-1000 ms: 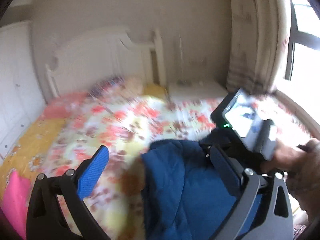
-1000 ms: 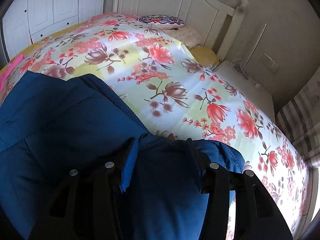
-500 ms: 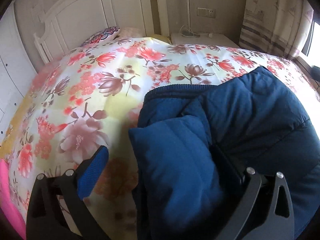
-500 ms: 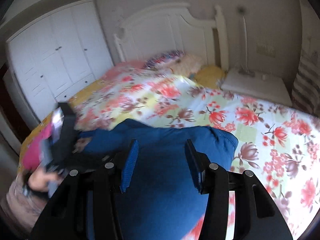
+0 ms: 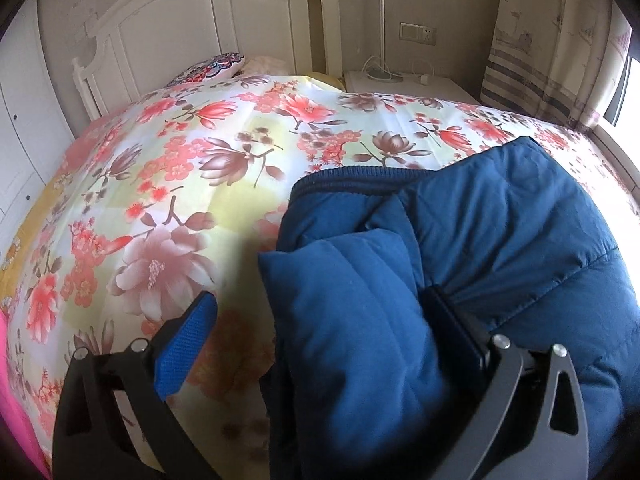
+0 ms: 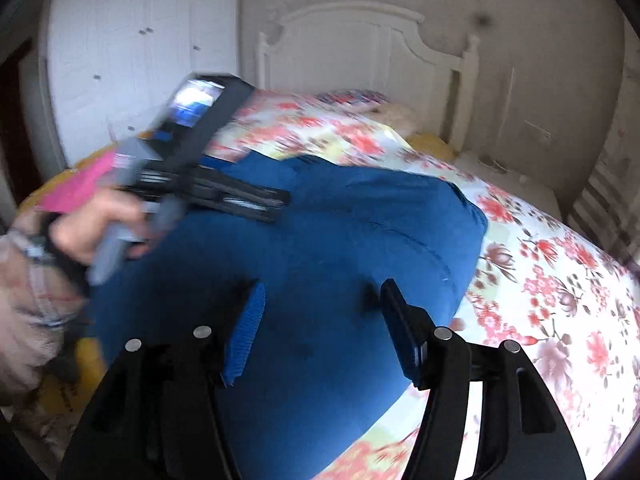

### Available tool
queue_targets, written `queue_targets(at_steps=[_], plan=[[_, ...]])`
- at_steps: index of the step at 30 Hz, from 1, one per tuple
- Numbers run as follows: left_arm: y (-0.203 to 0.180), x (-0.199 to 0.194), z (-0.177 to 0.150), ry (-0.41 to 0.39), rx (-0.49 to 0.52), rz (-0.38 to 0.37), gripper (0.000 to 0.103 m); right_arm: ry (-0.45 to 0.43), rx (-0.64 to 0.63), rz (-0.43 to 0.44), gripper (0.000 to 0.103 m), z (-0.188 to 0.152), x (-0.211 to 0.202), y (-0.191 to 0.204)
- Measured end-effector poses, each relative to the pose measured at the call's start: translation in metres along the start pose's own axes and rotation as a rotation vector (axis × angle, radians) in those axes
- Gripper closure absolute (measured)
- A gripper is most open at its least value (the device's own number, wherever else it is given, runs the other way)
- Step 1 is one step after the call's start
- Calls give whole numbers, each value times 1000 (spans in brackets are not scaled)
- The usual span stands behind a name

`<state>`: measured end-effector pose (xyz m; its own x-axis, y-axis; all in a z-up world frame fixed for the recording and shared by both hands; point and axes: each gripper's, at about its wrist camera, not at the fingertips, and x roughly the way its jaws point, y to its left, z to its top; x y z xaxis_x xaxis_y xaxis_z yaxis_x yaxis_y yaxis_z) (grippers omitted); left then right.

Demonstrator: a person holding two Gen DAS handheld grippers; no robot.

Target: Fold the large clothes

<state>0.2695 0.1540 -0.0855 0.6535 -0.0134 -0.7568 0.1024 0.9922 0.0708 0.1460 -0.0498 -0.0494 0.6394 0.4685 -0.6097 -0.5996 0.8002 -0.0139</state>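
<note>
Blue jacket near bed edge — left jaws wide apart, right jaws opening, empty.

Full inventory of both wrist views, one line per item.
jacket: 1, dark blue, padded, on bedspread
bedspread: 1, floral red and cream, covers bed
headboard: 1, white, far end
pillow: 1, patterned, by headboard
nightstand: 1, white, beside bed
curtain: 1, striped, right
wardrobe: 1, white, left wall
pink cloth: 1, bed's left edge
left gripper: open, straddling a jacket fold
right gripper: opening, over jacket
hand: 1, holds left gripper
</note>
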Motion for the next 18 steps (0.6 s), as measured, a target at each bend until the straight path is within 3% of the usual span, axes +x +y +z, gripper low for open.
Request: queue_targets(at_steps=[3,5,11,18], plan=[[0,0,-1,-2,-6,-6,2,-38,-82,26,30,-21,-9,21],[1,-1,-1,-6,-6,-10,2,-74,-90,-4,29,-37,-2,26],[0,-2,-1,-8,-3,1,2,-23,-22,25,28,-24,-1,17],[-1,-4,0,-21,4,18,2,-13,21,33,19,-35,-11,17]])
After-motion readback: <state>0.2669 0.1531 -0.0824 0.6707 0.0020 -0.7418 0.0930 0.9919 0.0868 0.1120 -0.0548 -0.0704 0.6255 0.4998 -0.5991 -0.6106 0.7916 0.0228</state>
